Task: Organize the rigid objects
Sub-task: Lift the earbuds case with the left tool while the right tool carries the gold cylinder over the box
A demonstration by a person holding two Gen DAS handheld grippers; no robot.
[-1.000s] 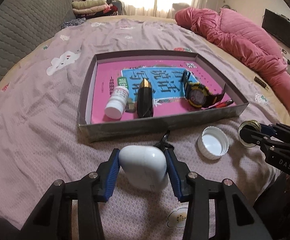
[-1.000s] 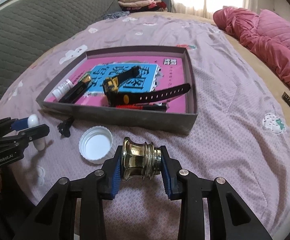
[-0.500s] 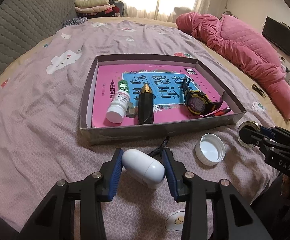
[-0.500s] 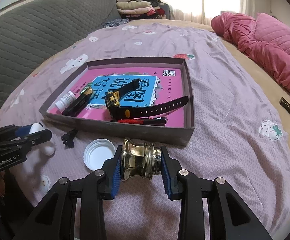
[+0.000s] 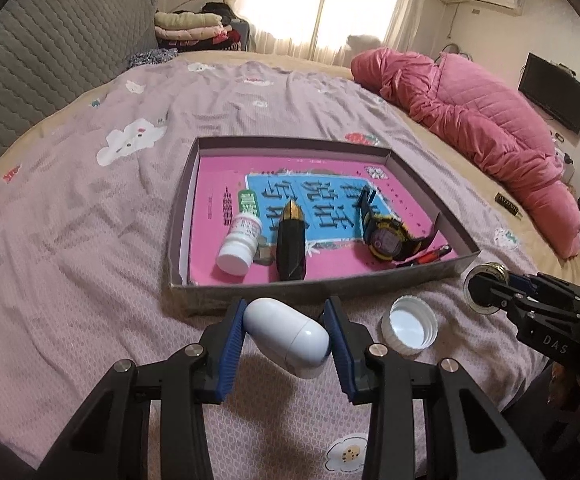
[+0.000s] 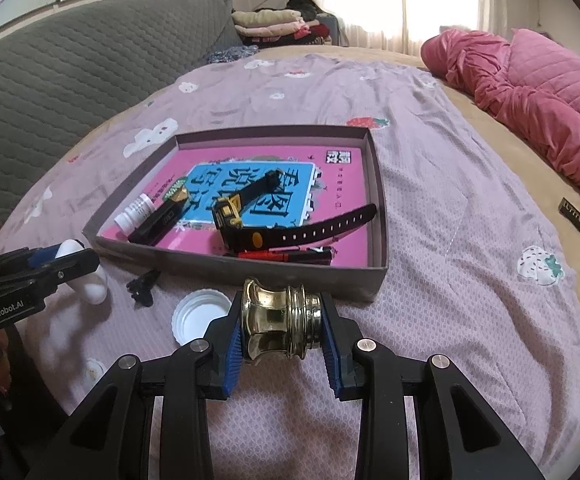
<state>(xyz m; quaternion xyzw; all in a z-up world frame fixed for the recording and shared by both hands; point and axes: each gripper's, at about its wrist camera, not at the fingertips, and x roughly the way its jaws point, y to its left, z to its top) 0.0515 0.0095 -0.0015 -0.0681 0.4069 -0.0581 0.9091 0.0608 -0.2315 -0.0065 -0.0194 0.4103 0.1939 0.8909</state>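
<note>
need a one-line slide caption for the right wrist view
Right gripper holds a brass knob before the shallow box, white cap beside it; left gripper holds a white capsule.

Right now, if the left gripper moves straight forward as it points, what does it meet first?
Probably the near wall of the shallow grey cardboard box, just ahead of the left gripper holding the white oval plastic case. If high enough, it may pass over; height is unclear.

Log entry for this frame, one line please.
left gripper: shut on white capsule case | right gripper: shut on brass knob | both short of tray | white cap on bedspread
</note>
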